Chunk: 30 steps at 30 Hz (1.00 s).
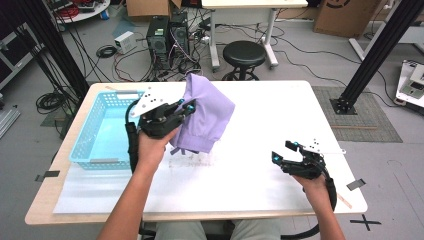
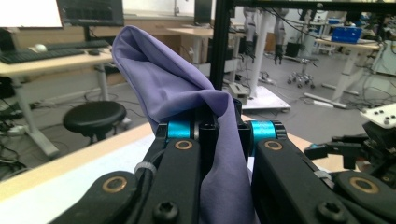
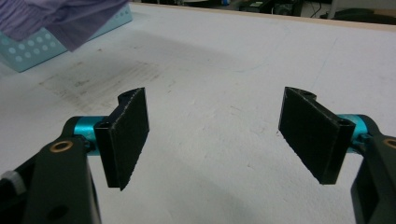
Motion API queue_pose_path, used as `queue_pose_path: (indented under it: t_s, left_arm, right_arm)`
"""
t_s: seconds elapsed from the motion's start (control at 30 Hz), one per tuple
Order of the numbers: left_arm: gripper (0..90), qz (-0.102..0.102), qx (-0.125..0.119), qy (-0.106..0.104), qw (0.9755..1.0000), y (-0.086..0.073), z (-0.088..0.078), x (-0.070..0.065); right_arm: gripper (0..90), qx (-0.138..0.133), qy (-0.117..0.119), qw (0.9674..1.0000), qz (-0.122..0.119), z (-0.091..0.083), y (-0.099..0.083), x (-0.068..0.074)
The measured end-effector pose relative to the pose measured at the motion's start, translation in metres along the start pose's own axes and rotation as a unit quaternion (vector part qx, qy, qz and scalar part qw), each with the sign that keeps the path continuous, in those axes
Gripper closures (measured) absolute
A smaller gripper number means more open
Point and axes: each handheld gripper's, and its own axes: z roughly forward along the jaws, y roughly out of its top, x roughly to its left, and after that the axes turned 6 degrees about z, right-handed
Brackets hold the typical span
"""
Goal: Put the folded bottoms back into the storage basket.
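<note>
A lilac cloth (image 1: 205, 117) hangs in the air above the white table (image 1: 270, 110), right of the basket. My left gripper (image 1: 186, 106) is shut on the cloth's left edge and holds it up. In the left gripper view the cloth (image 2: 177, 88) is pinched between the two jaws and rises in a fold above them. My right gripper (image 1: 283, 151) rests low over the table's right side, open, with nothing between its pads (image 3: 130, 135). A corner of the cloth (image 3: 60, 18) shows at the top left of the right gripper view.
A light blue plastic basket (image 1: 85, 145) stands at the table's left end, beside the left hand. Its perforated wall (image 3: 28, 51) shows in the right gripper view. Behind the table are a black stool (image 1: 244, 54), computer towers and cables on the floor.
</note>
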Motion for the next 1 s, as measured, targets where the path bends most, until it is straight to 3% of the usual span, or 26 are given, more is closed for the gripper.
queue_pose_path:
  t_s: [0.57,1.0]
  left_arm:
    - [85.8,-0.014,-0.038,0.061,0.9973,0.025,-0.072,0.053]
    - [85.8,-0.052,-0.056,0.107,0.9914,0.017,-0.107,0.082]
  right_arm:
    - [24.6,0.002,-0.002,1.0000,-0.001,0.002,0.000,0.001]
    - [24.6,0.007,-0.001,1.0000,-0.003,0.005,-0.001,0.003]
